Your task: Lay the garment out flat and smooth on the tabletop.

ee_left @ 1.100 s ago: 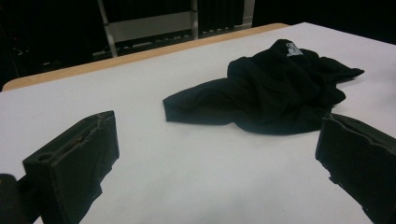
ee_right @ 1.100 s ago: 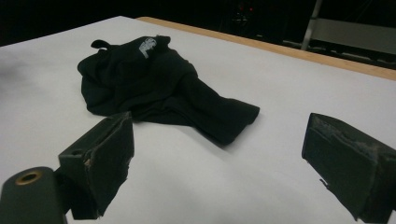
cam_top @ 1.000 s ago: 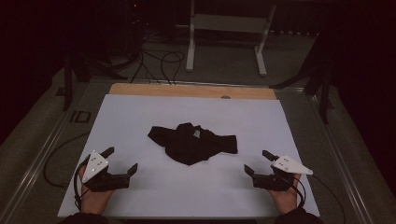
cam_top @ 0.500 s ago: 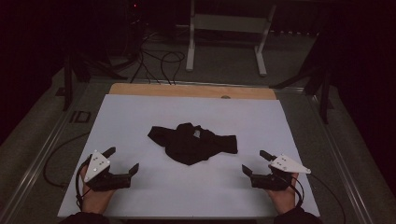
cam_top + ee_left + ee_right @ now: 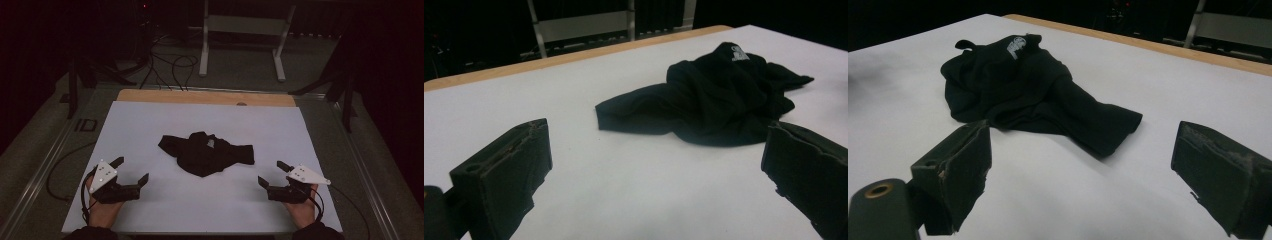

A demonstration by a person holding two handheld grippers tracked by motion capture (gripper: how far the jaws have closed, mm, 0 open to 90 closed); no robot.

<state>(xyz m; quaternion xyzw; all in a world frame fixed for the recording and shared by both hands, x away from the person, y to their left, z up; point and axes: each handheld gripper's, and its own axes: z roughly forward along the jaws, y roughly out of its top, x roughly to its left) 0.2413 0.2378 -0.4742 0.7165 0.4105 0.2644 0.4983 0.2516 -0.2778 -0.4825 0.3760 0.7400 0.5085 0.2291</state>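
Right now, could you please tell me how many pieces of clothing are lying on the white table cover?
1: a crumpled black fabric garment at the middle of the white table cover, between the left gripper and right gripper, touching neither. Its folds could hide more.

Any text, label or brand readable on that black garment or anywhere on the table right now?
Black garment: a small pale label or print near its top, too blurred to read in either gripper view or the high view.
White table cover: no text.
Left gripper and right gripper: no readable markings.
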